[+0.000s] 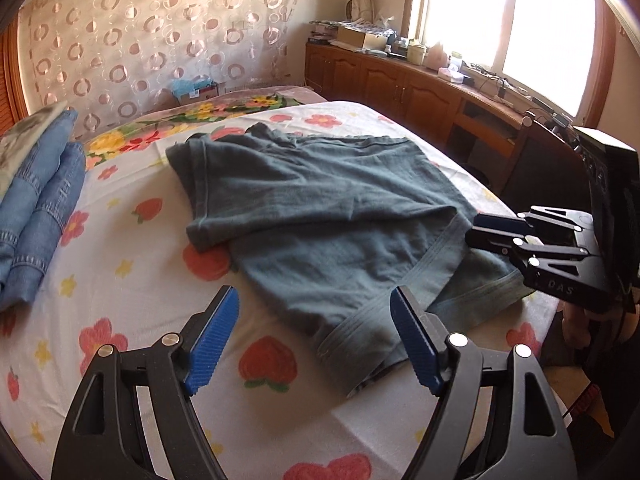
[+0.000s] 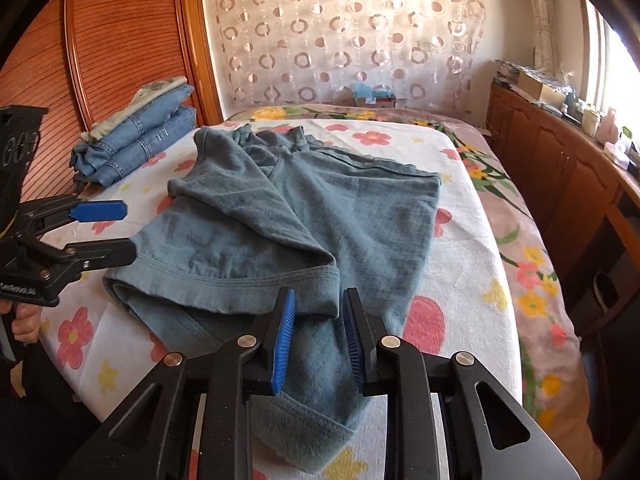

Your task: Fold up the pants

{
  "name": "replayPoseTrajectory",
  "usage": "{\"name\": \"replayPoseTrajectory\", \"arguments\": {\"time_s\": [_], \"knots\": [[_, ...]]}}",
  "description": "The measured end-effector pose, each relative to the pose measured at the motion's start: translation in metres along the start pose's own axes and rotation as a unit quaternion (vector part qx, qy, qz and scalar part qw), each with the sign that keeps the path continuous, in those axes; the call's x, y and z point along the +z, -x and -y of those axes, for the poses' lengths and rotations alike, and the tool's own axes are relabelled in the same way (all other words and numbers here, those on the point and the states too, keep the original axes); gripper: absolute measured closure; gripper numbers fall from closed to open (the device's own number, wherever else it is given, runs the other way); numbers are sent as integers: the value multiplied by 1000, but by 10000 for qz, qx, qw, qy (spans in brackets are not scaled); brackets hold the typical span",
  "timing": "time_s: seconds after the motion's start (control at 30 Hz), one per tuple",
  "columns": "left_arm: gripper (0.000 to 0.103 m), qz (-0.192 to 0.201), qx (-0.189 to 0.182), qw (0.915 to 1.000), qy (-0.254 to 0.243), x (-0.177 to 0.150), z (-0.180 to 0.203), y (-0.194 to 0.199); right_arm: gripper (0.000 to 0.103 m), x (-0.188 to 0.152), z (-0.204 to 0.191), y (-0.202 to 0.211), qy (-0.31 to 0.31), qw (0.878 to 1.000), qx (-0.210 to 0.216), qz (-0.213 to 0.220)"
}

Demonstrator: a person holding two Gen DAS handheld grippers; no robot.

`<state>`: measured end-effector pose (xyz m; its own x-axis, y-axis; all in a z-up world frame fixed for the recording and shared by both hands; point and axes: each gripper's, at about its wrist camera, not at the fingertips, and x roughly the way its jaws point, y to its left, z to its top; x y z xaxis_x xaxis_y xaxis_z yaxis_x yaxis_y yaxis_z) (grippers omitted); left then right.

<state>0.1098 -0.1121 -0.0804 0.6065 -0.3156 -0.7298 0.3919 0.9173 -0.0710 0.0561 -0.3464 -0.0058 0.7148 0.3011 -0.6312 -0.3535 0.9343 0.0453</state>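
On the bed (image 1: pixel 132 280) lay soft, limp teal pants (image 1: pixel 328 216), partly folded. Our left gripper (image 1: pixel 316 336) and right gripper (image 2: pixel 318 336) hovered with released jaws; we judged the near hems the best hold.

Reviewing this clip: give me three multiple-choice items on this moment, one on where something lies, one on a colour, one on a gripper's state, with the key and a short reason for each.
1. Where is the stack of folded jeans?
A. On the bed near the wooden headboard
B. On the cabinet under the window
C. On the floor

2. What colour are the pants being folded?
A. Bright red
B. Grey-green
C. White

3. How does the left gripper stand?
A. Shut on the pants
B. Shut on the jeans
C. Open, holding nothing

Key:
1 A: the jeans rest on the flowered bed cover beside the headboard.
2 B: the cloth is a dull grey-green throughout.
3 C: its jaws are wide apart above the pants' edge, with no cloth between them.
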Motion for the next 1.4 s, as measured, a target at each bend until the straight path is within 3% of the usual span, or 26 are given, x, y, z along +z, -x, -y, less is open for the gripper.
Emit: {"name": "replayPoseTrajectory", "arguments": {"time_s": [0.2,0.3,0.47,1.0,1.4], "knots": [[24,-23,-16,10000,18,-12,-6,3,79,8,-1,-11,-72,9999,2,-133],[24,4,-55,10000,66,-15,-9,5,92,11,-1,-14,-94,9997,53,-236],[24,27,-156,9997,165,-19,-12,4,97,14,-1,-3,-150,9997,116,-177],[24,181,-247,9995,111,-19,-10,14,98,-2,-13,61,-277,9995,-36,-139],[24,151,-170,9997,71,-19,-7,10,98,-26,-3,48,-491,9973,-12,-553]]}}
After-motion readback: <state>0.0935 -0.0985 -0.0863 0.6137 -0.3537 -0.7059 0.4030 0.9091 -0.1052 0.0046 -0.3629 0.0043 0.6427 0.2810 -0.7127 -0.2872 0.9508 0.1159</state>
